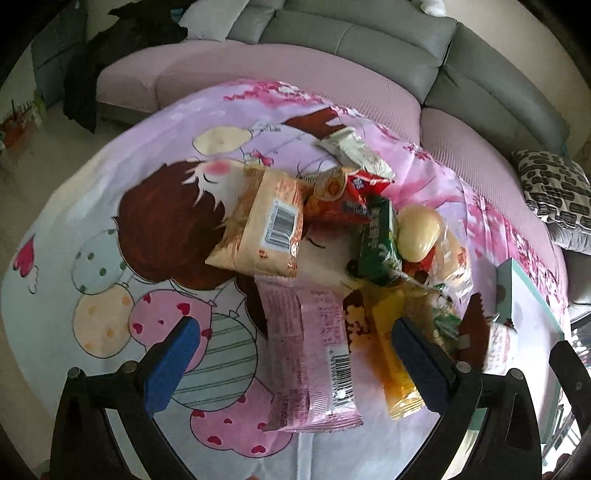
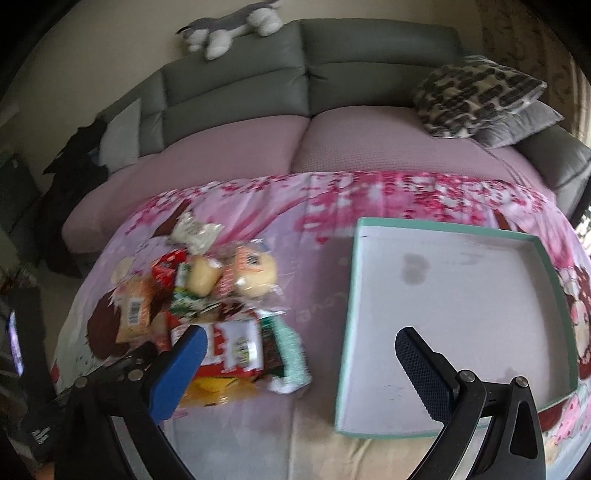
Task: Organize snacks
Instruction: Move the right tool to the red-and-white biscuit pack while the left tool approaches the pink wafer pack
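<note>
A heap of snack packets lies on a table under a pink cartoon cloth (image 1: 110, 258). In the left wrist view a pink packet (image 1: 314, 354) lies between the wide-apart fingers of my open left gripper (image 1: 295, 332), with a beige barcode packet (image 1: 266, 229), a green packet (image 1: 376, 243) and a yellow packet (image 1: 391, 354) around it. In the right wrist view the pile (image 2: 207, 295) sits left and a shallow teal-edged box (image 2: 461, 314), white inside and holding nothing, sits right. My right gripper (image 2: 299, 343) hangs open between them, above the cloth.
A grey sofa with pink seat covers (image 2: 295, 147) runs behind the table. Patterned cushions (image 2: 476, 96) lie at its right end, a plush toy (image 2: 229, 26) on its backrest, dark clothing (image 1: 110, 59) at its left end. The box's corner (image 1: 524, 295) shows at right in the left wrist view.
</note>
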`<state>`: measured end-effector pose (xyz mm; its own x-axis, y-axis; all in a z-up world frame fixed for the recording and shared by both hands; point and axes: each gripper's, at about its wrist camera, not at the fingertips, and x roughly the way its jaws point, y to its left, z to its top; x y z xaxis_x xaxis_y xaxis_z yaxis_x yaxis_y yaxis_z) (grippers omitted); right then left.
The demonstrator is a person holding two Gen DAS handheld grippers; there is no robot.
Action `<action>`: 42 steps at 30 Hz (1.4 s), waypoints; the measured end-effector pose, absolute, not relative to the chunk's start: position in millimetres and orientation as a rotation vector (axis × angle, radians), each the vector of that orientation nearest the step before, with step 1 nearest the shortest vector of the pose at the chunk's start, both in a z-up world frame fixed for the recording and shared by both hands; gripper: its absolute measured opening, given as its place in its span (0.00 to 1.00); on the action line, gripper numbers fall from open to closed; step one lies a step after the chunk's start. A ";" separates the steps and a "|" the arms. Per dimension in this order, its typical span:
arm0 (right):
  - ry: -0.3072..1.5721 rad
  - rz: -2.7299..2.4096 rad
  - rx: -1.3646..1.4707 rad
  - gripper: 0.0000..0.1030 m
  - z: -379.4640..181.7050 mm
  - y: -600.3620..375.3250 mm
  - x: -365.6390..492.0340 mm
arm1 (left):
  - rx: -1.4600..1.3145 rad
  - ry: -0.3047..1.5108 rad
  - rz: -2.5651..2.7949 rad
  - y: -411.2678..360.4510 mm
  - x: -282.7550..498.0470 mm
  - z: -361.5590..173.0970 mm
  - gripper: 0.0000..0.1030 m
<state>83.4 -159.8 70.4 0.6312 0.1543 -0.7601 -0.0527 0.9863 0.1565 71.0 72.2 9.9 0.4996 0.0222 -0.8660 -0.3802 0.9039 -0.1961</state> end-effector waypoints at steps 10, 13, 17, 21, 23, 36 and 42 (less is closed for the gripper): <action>0.930 0.212 0.085 1.00 52.8 -121.9 87.1 | -0.382 1.094 0.216 72.8 71.8 -16.8 1.00; 0.945 0.209 0.075 1.00 46.4 -117.6 89.6 | -0.376 1.110 0.213 73.2 72.7 -22.2 1.00; 0.957 0.225 0.073 1.00 41.7 -111.8 91.0 | -0.331 1.116 0.216 68.1 73.5 -24.2 1.00; 0.966 0.219 0.071 1.00 36.3 -110.5 93.0 | -0.274 1.127 0.225 61.9 75.7 -28.0 1.00; 0.973 0.208 0.076 1.00 33.0 -113.4 95.4 | -0.261 1.126 0.229 60.7 75.5 -27.7 0.96; 1.017 0.119 0.084 1.00 14.3 -140.8 101.3 | -0.220 1.102 0.245 57.6 81.6 -21.6 0.69; 1.023 0.085 0.069 1.00 12.4 -151.6 95.3 | -0.229 1.088 0.261 64.7 81.3 -21.6 0.57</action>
